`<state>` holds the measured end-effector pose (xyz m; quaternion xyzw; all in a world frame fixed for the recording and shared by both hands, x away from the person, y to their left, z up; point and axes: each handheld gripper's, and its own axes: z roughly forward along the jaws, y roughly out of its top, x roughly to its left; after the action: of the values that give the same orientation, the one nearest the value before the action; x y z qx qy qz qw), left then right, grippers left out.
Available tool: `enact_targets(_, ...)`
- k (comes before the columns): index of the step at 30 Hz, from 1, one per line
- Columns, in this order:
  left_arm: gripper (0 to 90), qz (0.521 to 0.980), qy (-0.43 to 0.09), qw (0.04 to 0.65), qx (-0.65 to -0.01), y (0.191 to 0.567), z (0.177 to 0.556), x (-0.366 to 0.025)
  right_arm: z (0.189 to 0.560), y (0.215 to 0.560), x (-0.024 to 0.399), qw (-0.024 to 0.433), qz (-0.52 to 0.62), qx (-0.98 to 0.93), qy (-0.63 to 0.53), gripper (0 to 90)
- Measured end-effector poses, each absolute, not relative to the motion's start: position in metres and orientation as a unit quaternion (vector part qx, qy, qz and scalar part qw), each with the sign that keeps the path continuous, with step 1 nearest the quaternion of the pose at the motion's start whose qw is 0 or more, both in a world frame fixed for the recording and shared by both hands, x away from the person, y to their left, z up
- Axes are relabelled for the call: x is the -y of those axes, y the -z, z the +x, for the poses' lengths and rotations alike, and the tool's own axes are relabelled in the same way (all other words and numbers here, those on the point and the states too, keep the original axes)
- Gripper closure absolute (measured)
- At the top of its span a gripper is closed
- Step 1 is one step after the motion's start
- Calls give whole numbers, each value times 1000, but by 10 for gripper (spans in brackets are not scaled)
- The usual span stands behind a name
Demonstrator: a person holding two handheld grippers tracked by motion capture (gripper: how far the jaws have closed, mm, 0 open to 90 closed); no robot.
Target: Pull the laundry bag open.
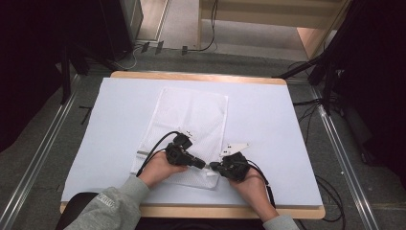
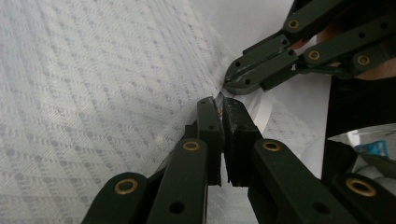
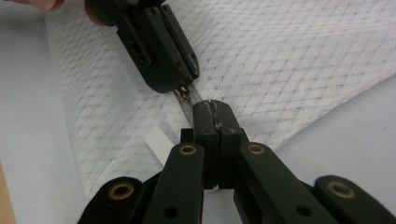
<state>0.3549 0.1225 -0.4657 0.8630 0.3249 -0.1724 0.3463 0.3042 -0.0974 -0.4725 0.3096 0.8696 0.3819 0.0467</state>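
We have the white mesh laundry bag (image 1: 191, 129) flat on the white table (image 1: 268, 120). At its near edge, our right gripper (image 3: 211, 106) pinches the zipper tape (image 3: 189, 100), our left gripper (image 2: 219, 103) the zipper pull (image 3: 185, 92). We should draw straight along the zip, keeping the tape taut.

1. The right gripper (image 3: 210, 108) rises from the bottom of the frame, its two black fingers (image 3: 204, 122) pressed together on the edge of a white mesh bag (image 3: 289, 60).
2. The left gripper (image 3: 180, 84) comes down from the upper left, its tip clamped on a small brass zipper pull (image 3: 186, 93) just above the right gripper's tip.
3. A grey zipper tape (image 3: 190, 105) runs between the two tips.
4. A white tag (image 3: 159, 142) sticks out at the lower left of the bag.
5. The bag lies on a pale surface (image 3: 28, 140).
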Motion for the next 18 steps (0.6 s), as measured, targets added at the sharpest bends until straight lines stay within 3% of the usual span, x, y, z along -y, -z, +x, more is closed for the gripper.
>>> enact_targets(8,879,848,210,345,-344,462,366,-141,302,473,98,56,301,-873,-379,900)
enact_targets(18,879,853,194,342,-345,453,366,-161,303,474,99,53,298,-872,-385,900)
